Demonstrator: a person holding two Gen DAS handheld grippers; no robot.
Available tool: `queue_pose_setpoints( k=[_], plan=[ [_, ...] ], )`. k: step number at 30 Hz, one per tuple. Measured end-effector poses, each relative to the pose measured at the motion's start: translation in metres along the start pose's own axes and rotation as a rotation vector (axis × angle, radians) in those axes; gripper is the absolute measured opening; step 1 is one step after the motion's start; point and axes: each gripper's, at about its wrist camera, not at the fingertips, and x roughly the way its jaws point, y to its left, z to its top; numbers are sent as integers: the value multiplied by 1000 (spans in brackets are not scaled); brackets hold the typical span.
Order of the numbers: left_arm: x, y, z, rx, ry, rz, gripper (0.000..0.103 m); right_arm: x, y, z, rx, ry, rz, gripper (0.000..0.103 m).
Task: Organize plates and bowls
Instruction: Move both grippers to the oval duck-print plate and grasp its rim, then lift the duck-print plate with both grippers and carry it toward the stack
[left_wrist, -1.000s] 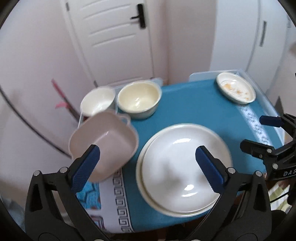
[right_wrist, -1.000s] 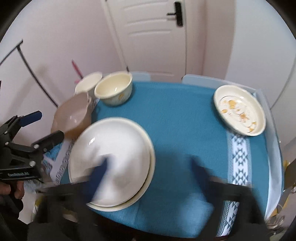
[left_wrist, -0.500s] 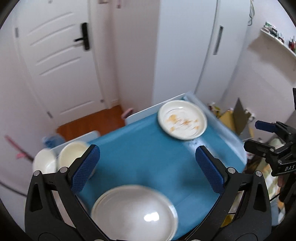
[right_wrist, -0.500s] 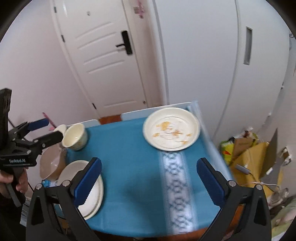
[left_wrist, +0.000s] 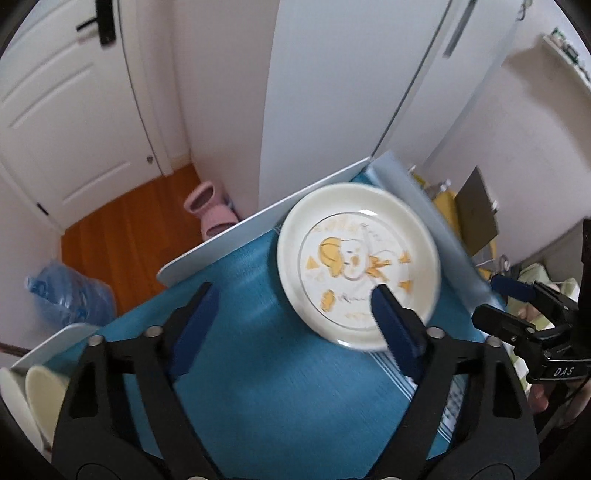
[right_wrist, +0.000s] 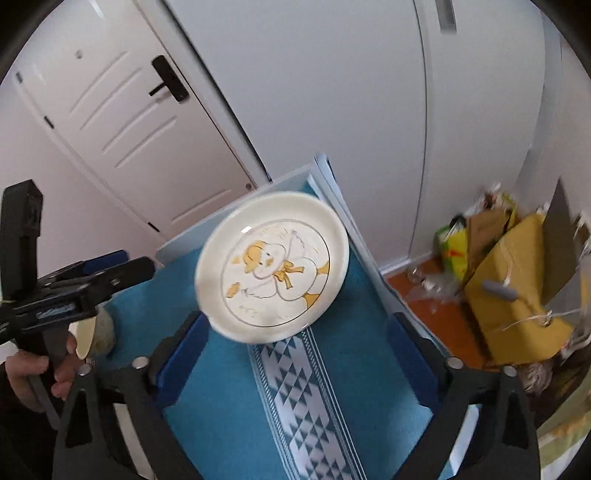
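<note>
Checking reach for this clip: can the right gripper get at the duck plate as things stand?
Probably yes. The right gripper is open, and the duck plate lies flat just ahead with only bare blue tablecloth between; the left gripper stands off to the side.

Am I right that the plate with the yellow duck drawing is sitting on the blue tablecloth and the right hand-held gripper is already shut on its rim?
Not quite. The right hand-held gripper is open, its jaws wide apart and not touching the plate, as the right wrist view shows. The plate does sit on the blue tablecloth.
</note>
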Motion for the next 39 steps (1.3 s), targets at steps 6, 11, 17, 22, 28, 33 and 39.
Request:
queue_pose_setpoints(
  k=[6, 11, 17, 22, 28, 33, 39],
  plan=[
    [58, 5, 10, -3, 72, -15, 52, 50, -18, 4, 55, 47, 19, 59],
    [79, 6, 10, -13, 86, -22, 42, 67, -24, 5, 93, 34, 45, 48],
    [89, 6, 10, -6, 100, -30, 31, 75, -21, 5, 102, 1, 25, 32],
    [91, 6, 10, -7, 84, -23, 25, 76, -18, 6, 89, -11, -35, 18],
    [87, 2, 10, 12, 83, -10, 25, 76, -21, 8, 94, 9, -38, 16],
    [83, -3, 7, 8, 70, -5, 25, 74, -24, 9, 86, 1, -24, 16],
    [62, -5, 4, -6, 27, -5, 25, 62, -19, 10, 49, -26, -29, 16]
  ],
)
